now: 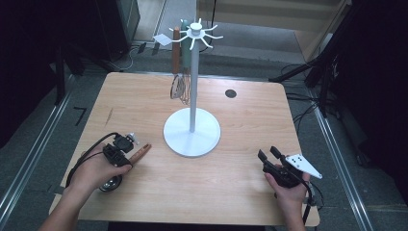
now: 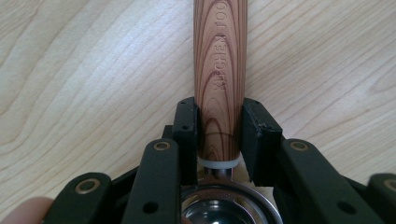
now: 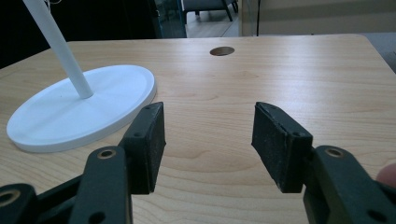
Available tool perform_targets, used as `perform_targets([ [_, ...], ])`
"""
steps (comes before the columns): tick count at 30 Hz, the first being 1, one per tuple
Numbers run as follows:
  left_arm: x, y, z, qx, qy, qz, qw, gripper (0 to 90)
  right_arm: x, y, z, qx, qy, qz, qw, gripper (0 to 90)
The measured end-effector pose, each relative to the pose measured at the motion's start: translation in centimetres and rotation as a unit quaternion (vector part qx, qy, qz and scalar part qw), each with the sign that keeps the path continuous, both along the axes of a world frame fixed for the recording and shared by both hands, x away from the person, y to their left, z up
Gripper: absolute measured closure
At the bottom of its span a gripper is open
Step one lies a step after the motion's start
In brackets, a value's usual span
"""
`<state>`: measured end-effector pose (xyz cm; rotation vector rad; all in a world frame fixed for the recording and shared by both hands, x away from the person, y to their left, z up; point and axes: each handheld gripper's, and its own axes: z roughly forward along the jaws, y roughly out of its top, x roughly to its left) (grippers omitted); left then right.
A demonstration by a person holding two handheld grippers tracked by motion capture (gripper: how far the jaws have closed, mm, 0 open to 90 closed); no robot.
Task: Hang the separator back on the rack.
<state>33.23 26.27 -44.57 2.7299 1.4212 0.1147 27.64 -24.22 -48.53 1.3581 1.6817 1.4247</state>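
I'm clamping left gripper (image 2: 219,135) onto brown striped wooden handle (image 2: 219,70) of kitchen utensil; pads pressing both sides just above white collar, steel bowl showing beneath jaws. Handle lying on light wooden table (image 1: 231,183), pointing toward 1 o'clock from my left hand (image 1: 96,173). I'm holding right gripper (image 3: 208,135) gaping, nothing between pads, at table's 4 o'clock. White hook stand (image 1: 192,130) standing mid-table; wire whisk (image 1: 182,89) hanging from it.

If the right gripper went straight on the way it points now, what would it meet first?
Probably nothing: ahead of the right gripper lies bare table. The white stand base sits off to the side of its line, though depth is hard to judge.
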Motion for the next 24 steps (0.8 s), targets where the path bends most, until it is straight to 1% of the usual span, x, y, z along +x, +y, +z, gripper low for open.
perform_targets([
  [3, -0.1, 0.3, 0.1, -0.002, -0.008, 0.000, 1.0000, 70.5, 0.0, 0.0, 0.0, -0.002, 0.000, 0.000, 1.0000, 45.5],
  [4, -0.1, 0.4, 0.2, -0.006, -0.010, 0.001, 0.9999, 70.5, 0.0, 0.0, 0.0, -0.001, 0.000, 0.000, 1.0000, 45.5],
  [5, -0.2, 0.5, 0.4, -0.006, -0.015, 0.002, 0.9999, 70.5, 0.0, 0.0, 0.0, -0.001, 0.000, 0.000, 1.0000, 45.5],
  [8, -0.3, 0.8, 0.7, -0.021, -0.023, 0.006, 0.9995, 70.4, 0.0, 0.0, 0.0, -0.001, 0.000, 0.000, 1.0000, 45.6],
  [9, -0.3, 0.9, 0.9, -0.025, -0.028, 0.006, 0.9993, 70.5, 0.0, 0.0, 0.0, -0.001, 0.000, 0.000, 1.0000, 45.6],
  [11, -0.4, 1.1, 1.2, -0.041, -0.033, 0.007, 0.9986, 70.4, 0.0, 0.0, 0.0, -0.002, -0.001, 0.001, 1.0000, 45.6],
  [12, -0.5, 1.2, 1.3, -0.047, -0.045, 0.010, 0.9979, 70.4, 0.0, 0.1, 0.0, -0.001, -0.001, 0.001, 1.0000, 45.6],
  [14, -0.5, 1.4, 1.5, -0.064, -0.055, 0.009, 0.9964, 70.4, 0.0, 0.0, 0.0, -0.002, -0.001, 0.001, 1.0000, 45.6],
  [16, -0.7, 1.5, 1.6, -0.072, -0.069, 0.011, 0.9950, 70.4, 0.0, 0.0, 0.0, -0.001, -0.002, 0.001, 1.0000, 45.6],
  [18, -0.8, 1.6, 1.6, -0.086, -0.077, 0.011, 0.9933, 70.4, 0.0, 0.0, 0.0, -0.002, -0.001, 0.001, 1.0000, 45.6],
  [19, -0.9, 1.7, 1.6, -0.090, -0.083, 0.011, 0.9924, 70.5, 0.0, 0.0, 0.0, -0.002, -0.001, 0.001, 1.0000, 45.6],
  [20, -0.9, 1.8, 1.5, -0.096, -0.083, 0.010, 0.9918, 70.4, 0.0, 0.0, 0.0, -0.002, -0.001, 0.001, 1.0000, 45.6],
  [21, -0.9, 1.9, 1.5, -0.105, -0.085, 0.008, 0.9909, 70.4, 0.0, 0.0, 0.0, -0.001, -0.001, 0.001, 1.0000, 45.6],
  [22, -1.0, 2.0, 1.4, -0.114, -0.093, 0.011, 0.9891, 70.4, 0.0, 0.0, 0.0, -0.001, -0.001, 0.000, 1.0000, 45.6],
  [24, -1.2, 2.2, 1.4, -0.124, -0.100, 0.012, 0.9871, 70.4, 0.0, 0.0, 0.0, -0.002, -0.002, 0.001, 1.0000, 45.6],
])
